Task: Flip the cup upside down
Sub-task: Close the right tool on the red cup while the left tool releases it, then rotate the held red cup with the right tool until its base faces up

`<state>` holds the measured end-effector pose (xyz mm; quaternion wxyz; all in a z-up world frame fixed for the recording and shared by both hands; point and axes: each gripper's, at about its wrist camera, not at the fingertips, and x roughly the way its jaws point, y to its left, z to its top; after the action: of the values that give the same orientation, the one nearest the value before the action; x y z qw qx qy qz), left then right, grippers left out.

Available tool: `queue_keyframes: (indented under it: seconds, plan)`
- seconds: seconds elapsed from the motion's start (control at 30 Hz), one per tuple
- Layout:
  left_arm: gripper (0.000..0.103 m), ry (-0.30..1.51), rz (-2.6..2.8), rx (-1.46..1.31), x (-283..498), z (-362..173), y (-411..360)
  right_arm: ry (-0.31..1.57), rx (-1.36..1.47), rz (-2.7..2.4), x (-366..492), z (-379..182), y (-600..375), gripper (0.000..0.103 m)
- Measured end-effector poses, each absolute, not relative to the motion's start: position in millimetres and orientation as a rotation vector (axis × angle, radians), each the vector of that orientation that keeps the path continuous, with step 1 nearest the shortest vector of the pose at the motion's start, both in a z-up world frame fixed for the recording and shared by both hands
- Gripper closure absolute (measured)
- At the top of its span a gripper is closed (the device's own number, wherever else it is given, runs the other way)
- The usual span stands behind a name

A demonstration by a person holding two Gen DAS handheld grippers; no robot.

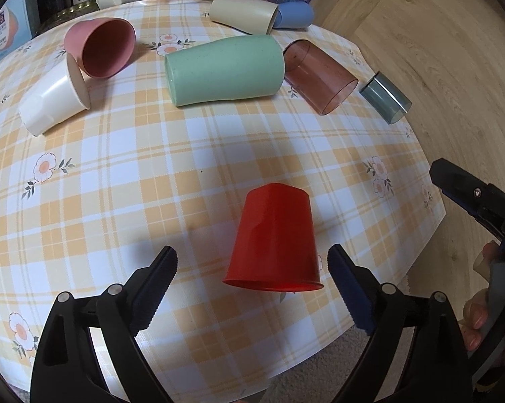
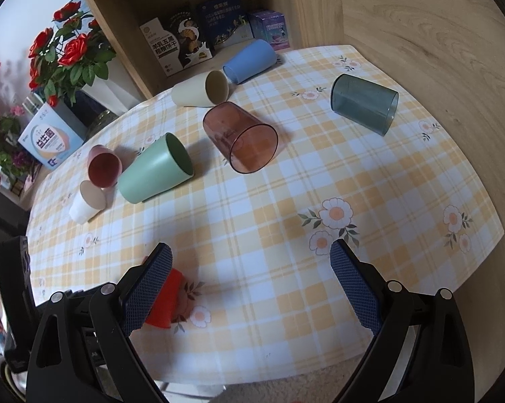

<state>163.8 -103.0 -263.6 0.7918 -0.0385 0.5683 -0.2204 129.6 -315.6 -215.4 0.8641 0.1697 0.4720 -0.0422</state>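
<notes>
A red cup stands upside down, rim on the checked tablecloth, near the front edge. My left gripper is open, its jaws on either side of the cup's lower part and not touching it. The cup also shows in the right wrist view, partly hidden behind my right gripper's left finger. My right gripper is open and empty above the table's front. It also shows at the right edge of the left wrist view.
Several cups lie on their sides farther back: white, pink, green, brown clear, grey clear, cream, blue. Shelf with boxes and red flowers stand behind. Wooden wall on the right.
</notes>
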Motion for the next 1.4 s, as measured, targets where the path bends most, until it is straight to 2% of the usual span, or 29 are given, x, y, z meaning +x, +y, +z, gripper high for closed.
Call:
queue_keyframes:
  seconds: [0.23,0.53,0.67,0.77,1.0,1.03,1.07,1.1,1.2,1.27,1.4]
  plan:
    - [0.006,1.137,-0.424,-0.058,159,-243,-83,1.031,0.353,-0.081,129,-214,-311,0.011]
    - [0.006,0.956,-0.341,-0.061,137,-212,-12,1.149,0.390,0.019,147,-231,-286,0.011]
    - [0.006,0.781,-0.202,-0.075,118,-195,34,1.257,0.481,0.086,165,-248,-270,0.011]
    - [0.006,0.725,-0.119,-0.079,110,-188,61,1.324,0.488,0.091,177,-256,-258,0.011]
    - [0.006,0.743,-0.063,-0.173,102,-198,99,1.428,0.512,0.081,201,-266,-240,0.012]
    - [0.006,0.747,-0.055,-0.176,103,-198,100,1.437,0.520,0.079,203,-269,-237,0.014]
    - [0.006,0.749,-0.050,-0.178,102,-199,102,1.450,0.522,0.074,206,-272,-235,0.026]
    - [0.006,0.748,-0.043,-0.180,101,-199,104,1.465,0.520,0.068,208,-274,-232,0.031]
    - [0.006,0.736,-0.007,-0.173,100,-197,109,1.489,0.515,0.063,211,-281,-224,0.034]
    - [0.006,0.735,0.013,-0.164,100,-196,112,1.501,0.507,0.062,213,-286,-220,0.042]
    - [0.006,0.739,0.020,-0.165,100,-198,114,1.507,0.510,0.053,218,-292,-215,0.042]
